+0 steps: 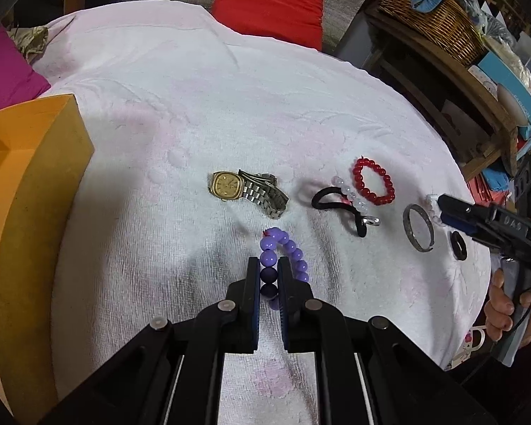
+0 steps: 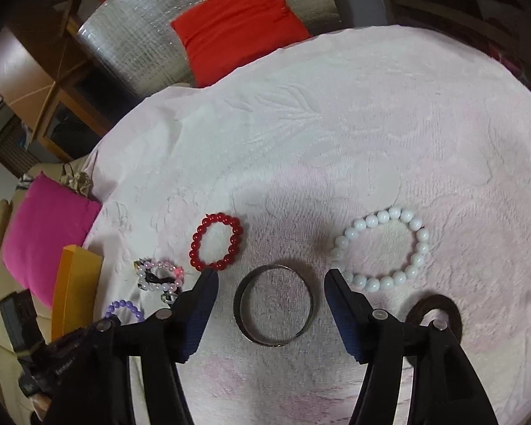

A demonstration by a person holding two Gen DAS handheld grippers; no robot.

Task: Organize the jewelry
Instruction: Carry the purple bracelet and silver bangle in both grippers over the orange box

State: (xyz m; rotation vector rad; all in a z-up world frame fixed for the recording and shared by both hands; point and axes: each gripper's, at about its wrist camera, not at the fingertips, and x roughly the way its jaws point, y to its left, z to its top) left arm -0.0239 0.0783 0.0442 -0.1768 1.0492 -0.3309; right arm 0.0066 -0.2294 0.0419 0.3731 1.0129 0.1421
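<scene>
My left gripper (image 1: 269, 265) is shut on a purple bead bracelet (image 1: 283, 248) that rests on the white towel (image 1: 230, 106). A gold-faced watch (image 1: 246, 189) lies just beyond it. A black hair tie with clear beads (image 1: 343, 202), a red bead bracelet (image 1: 373, 180), a metal bangle (image 1: 419, 226) and a dark ring (image 1: 458, 244) lie to the right. My right gripper (image 2: 270, 276) is open, its fingers either side of the metal bangle (image 2: 276, 306). A white bead bracelet (image 2: 382, 248) and the red bracelet (image 2: 217, 241) lie beyond it.
An orange box (image 1: 28, 184) stands at the towel's left edge. A dark brown ring (image 2: 439, 310) sits by my right finger. Red (image 1: 269, 3) and pink (image 2: 42, 233) cushions lie beyond the towel. A wooden shelf with a wicker basket (image 1: 432, 17) stands at the right.
</scene>
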